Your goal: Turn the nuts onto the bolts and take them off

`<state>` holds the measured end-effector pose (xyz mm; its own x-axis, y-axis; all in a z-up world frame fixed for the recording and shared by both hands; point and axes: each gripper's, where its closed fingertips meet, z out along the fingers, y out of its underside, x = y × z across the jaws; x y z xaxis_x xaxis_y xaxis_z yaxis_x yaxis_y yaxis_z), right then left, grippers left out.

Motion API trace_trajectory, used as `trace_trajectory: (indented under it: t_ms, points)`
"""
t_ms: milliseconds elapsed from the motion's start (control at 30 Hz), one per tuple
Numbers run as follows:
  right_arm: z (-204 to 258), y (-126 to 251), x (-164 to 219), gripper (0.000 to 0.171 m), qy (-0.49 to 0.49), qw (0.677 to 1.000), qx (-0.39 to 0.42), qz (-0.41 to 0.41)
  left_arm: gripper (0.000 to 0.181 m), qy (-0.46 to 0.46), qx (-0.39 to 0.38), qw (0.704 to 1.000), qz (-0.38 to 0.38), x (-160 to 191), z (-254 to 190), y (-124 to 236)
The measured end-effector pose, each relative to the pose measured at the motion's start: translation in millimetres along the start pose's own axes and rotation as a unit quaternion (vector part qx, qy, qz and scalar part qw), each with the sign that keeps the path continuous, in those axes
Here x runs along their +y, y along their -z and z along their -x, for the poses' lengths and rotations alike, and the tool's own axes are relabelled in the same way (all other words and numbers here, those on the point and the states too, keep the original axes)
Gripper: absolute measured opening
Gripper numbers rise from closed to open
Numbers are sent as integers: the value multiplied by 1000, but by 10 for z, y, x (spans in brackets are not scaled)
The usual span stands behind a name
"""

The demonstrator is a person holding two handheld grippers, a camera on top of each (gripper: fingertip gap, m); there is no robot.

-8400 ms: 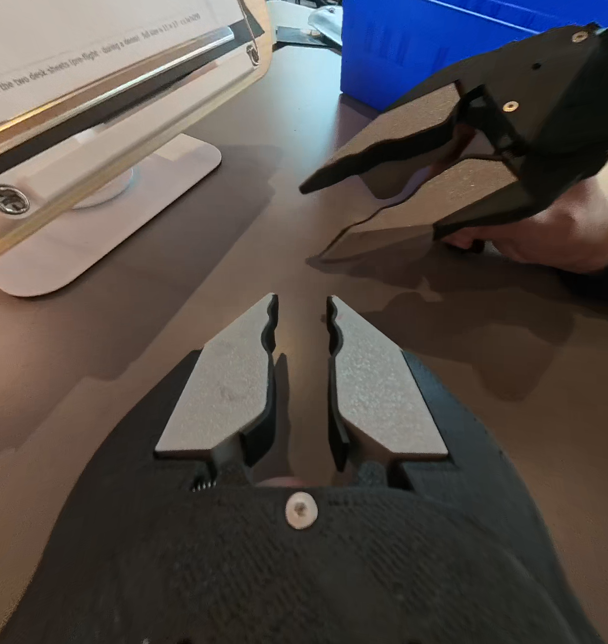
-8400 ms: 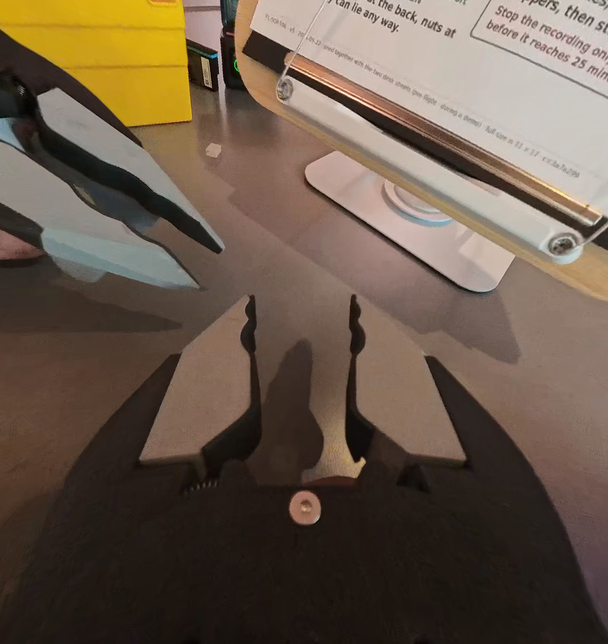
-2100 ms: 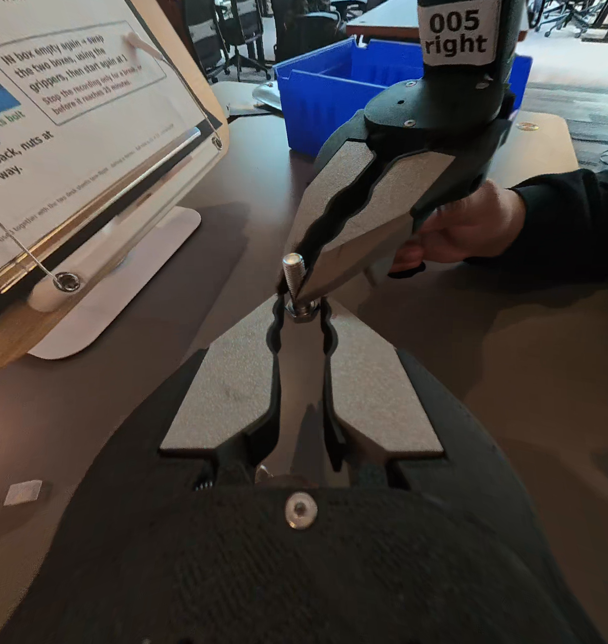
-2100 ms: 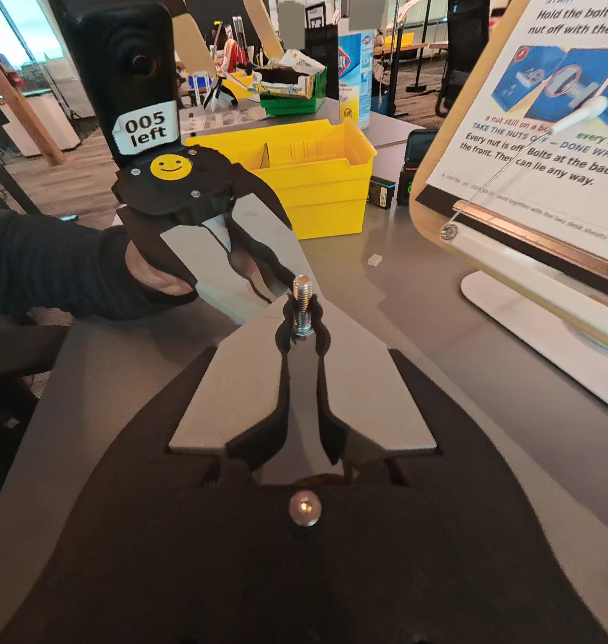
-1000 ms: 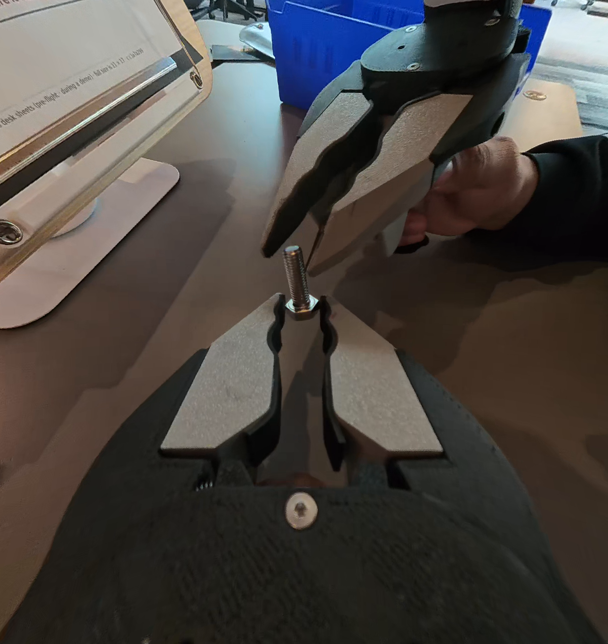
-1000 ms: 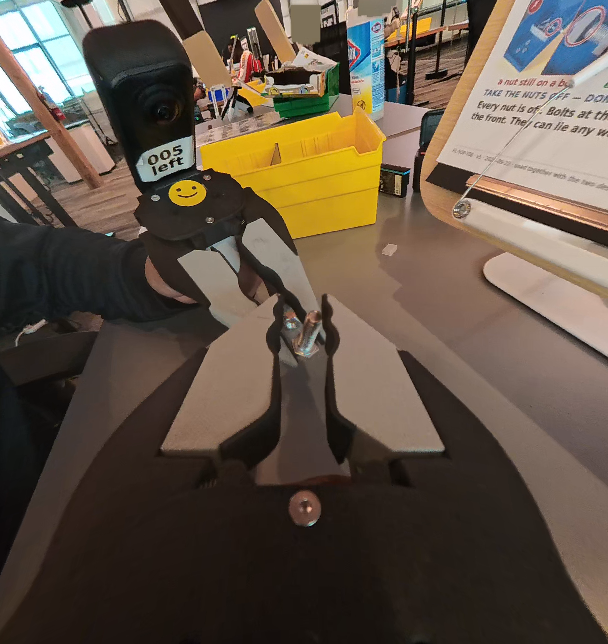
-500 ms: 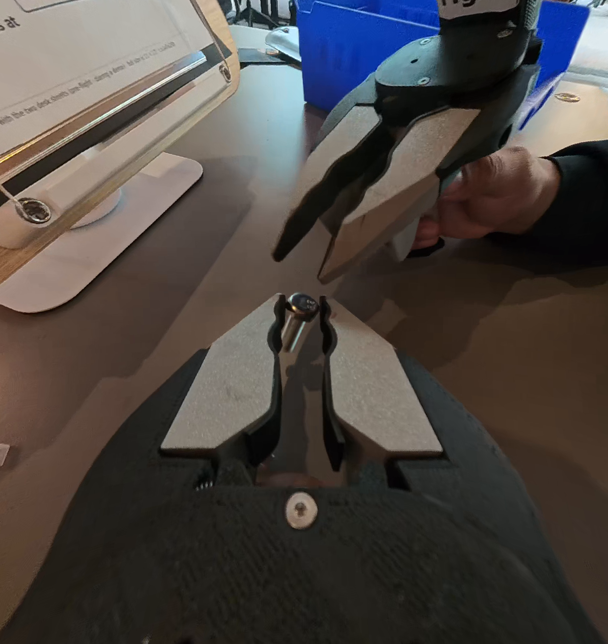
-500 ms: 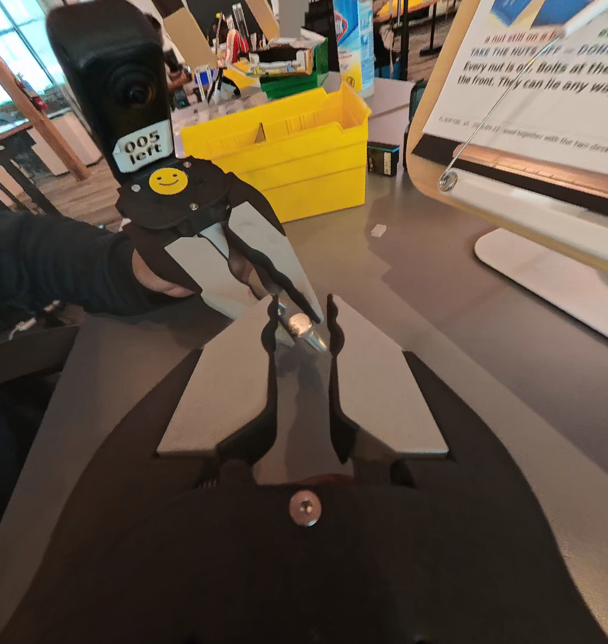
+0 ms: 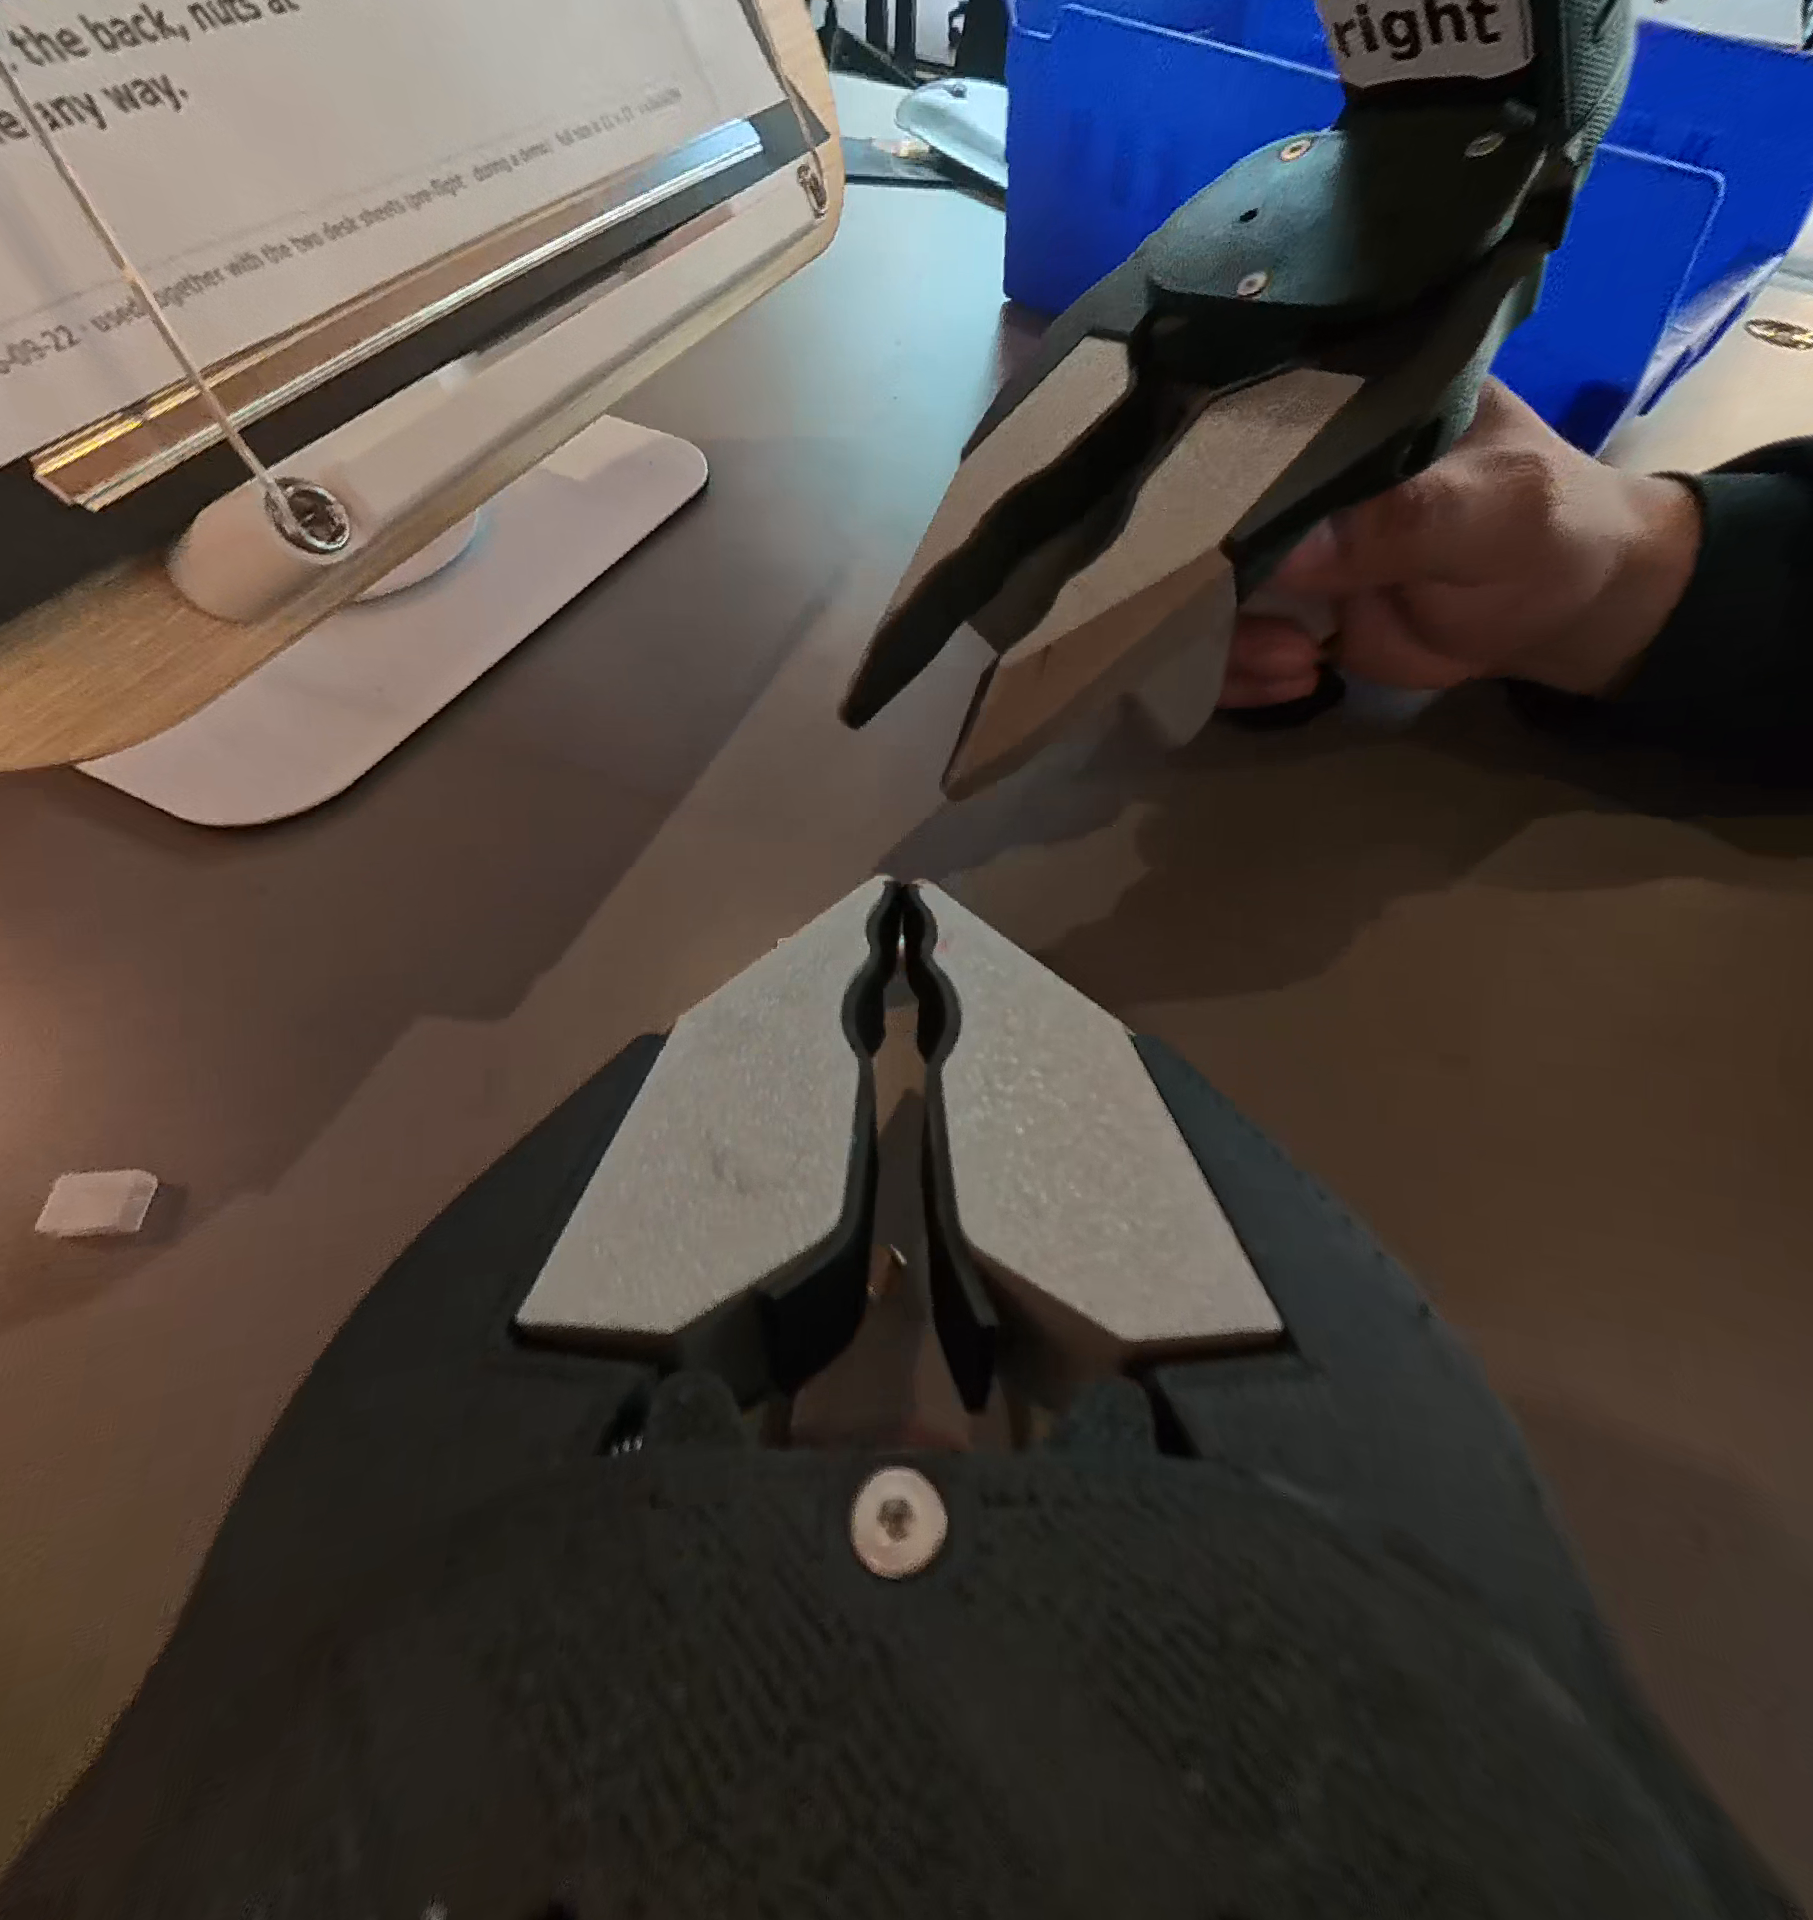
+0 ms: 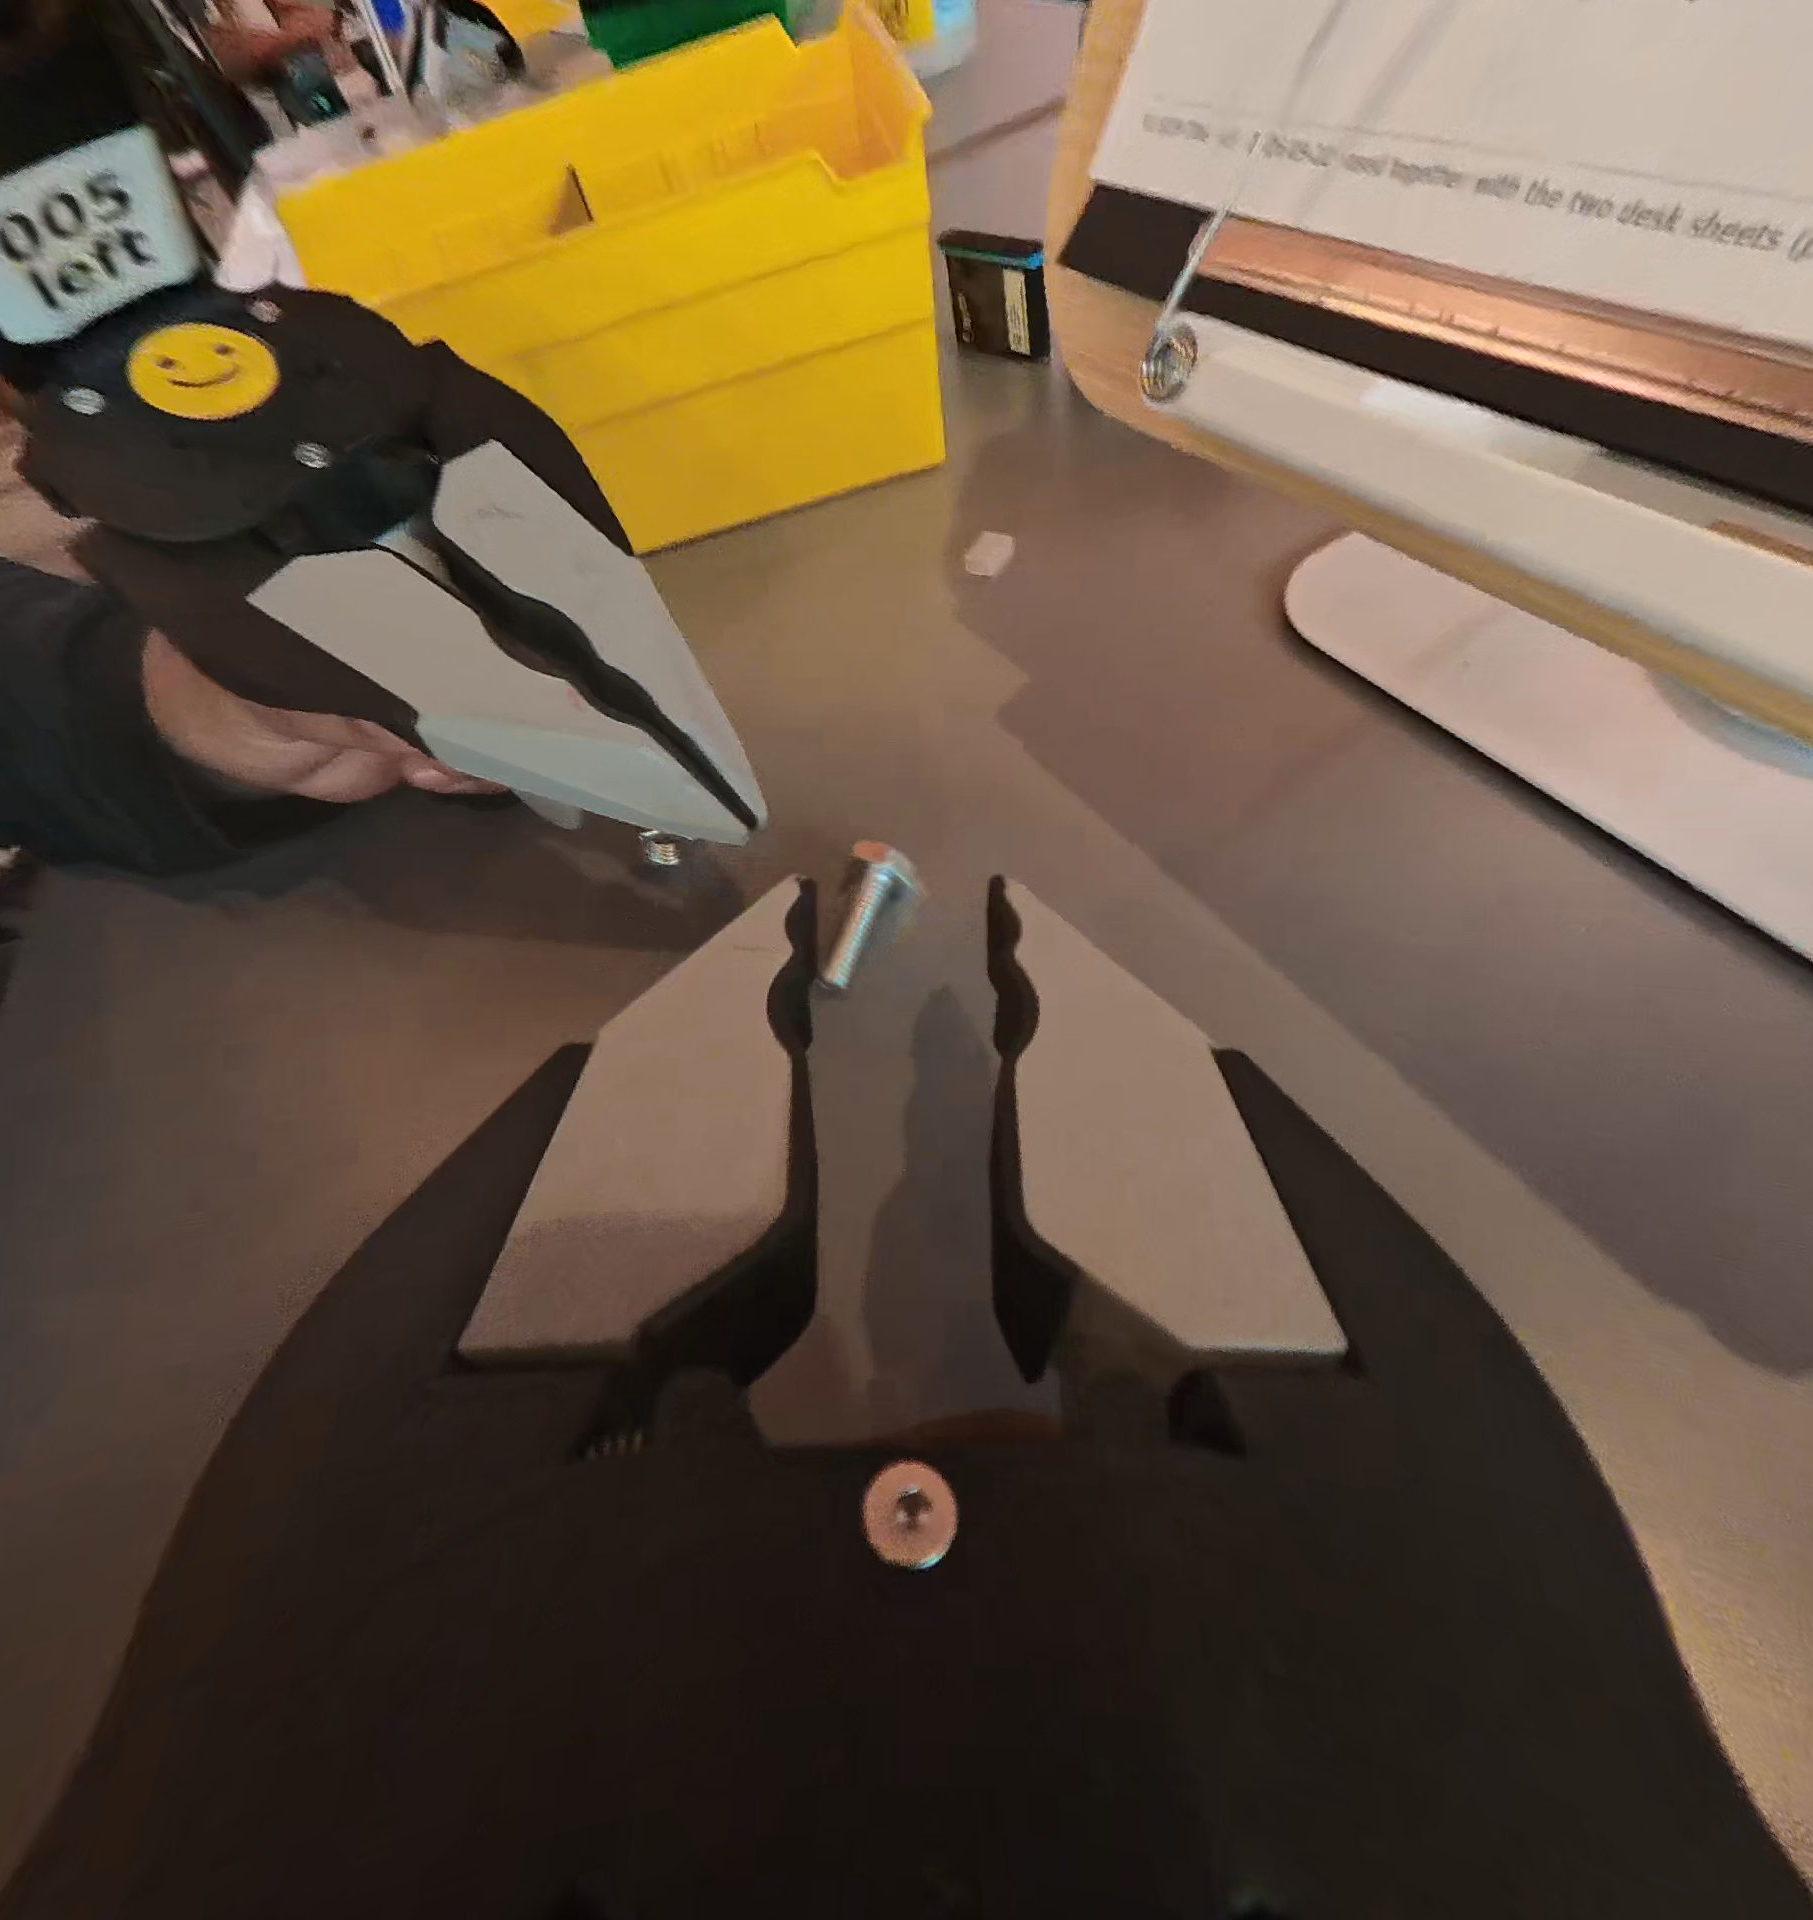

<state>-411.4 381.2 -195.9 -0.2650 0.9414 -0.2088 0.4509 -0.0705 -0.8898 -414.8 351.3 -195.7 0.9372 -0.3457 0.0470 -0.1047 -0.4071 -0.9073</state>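
One bolt (image 10: 869, 914) and one nut (image 10: 658, 848) lie on the table (image 10: 1245, 883).

Black textured left tool (image 9: 900, 896) and right tool (image 10: 894, 896) — grey fingers (image 9: 746, 1153), silver screw, black sleeves.

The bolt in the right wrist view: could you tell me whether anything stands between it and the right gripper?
Nothing visible does. The bolt sits between the right gripper's open fingertips. The shut left gripper and a nut beneath it are off to one side, clear of the path.
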Motion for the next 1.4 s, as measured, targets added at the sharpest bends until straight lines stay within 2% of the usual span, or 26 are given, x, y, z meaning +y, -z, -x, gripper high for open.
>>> trace_trajectory:
  t_ms: [167, 233, 300, 400, 533, 600, 733, 833, 1033, 1200, 1300, 1400]
  points:
    - [88, -191, 163, 40, -28, 997, -27, 71, 0, 23, -32, 999, -1, 9, 140, 38]
    - [175, -266, 245, 39, -18, 994, -25, 101, 0, 28, -38, 999, -1, 14, 188, 56]
    - [141, -323, 377, 33, 14, 989, 20, 144, 4, 36, -39, 999, 0, 20, 220, 70]
    - [77, -367, 386, 22, 62, 983, 68, 156, 14, 33, -29, 999, 18, 60, 217, 52]
    - [39, -301, 357, 6, 85, 976, 65, 191, 24, -41, -49, 997, 50, 117, 280, 62]
    - [50, -234, 204, 6, 83, 977, 57, 187, 24, -77, -53, 994, 58, 126, 261, 64]
    - [93, -142, 49, 6, 107, 961, 64, 248, 22, -146, -71, 985, 54, 84, 196, 59]
    - [184, -209, -49, 6, 115, 952, 52, 279, 19, -175, -93, 978, 58, 80, 208, 61]
    - [391, -359, -283, 6, 98, 954, -3, 282, 8, -155, -100, 982, 49, 35, 275, 114]
    - [414, -382, -350, 6, 110, 950, -7, 291, 7, -146, -90, 984, 52, 32, 269, 129]
    - [408, -399, -330, 6, 109, 950, -11, 292, 7, -81, -44, 994, 52, 63, 233, 110]
    - [393, -438, -398, 6, 99, 958, -14, 269, 7, 29, 18, 999, 21, 6, 229, 132]
